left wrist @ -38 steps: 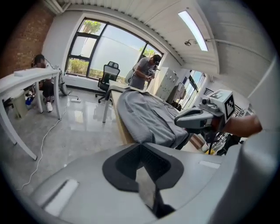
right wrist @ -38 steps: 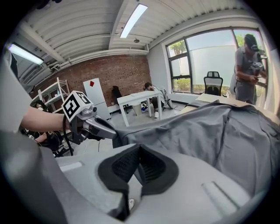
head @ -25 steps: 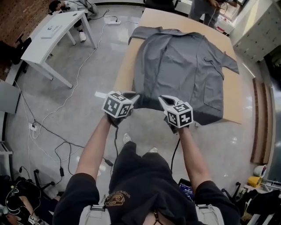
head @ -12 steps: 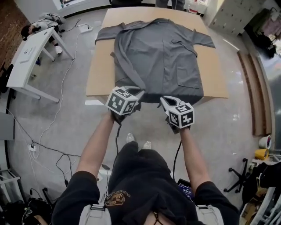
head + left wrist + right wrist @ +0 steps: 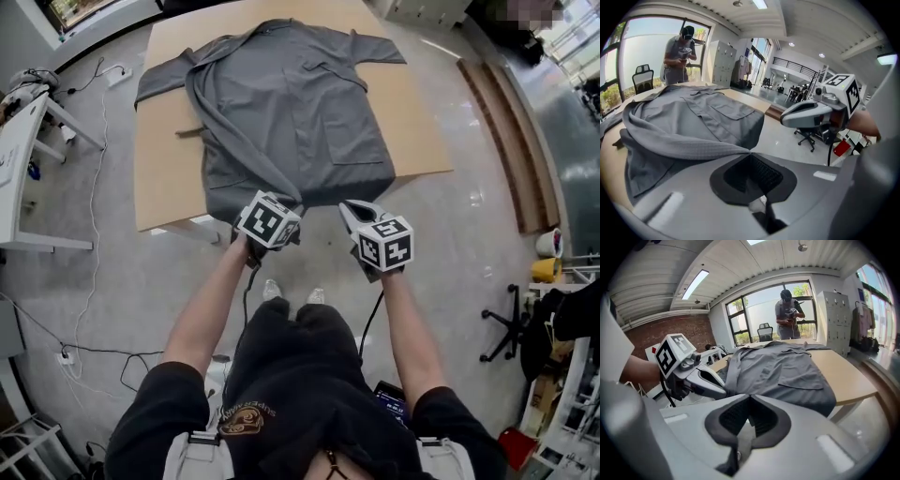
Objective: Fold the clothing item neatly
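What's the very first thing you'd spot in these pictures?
A big grey shirt spread across the wooden table. At its near edge, the left gripper pinches the cloth in its shut jaws, while the right gripper beside it is shut on nothing.

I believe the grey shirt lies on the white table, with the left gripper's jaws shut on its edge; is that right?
Not quite: the grey shirt lies on the wooden table, as the head view shows. The left gripper does have its jaws shut on the shirt's edge.
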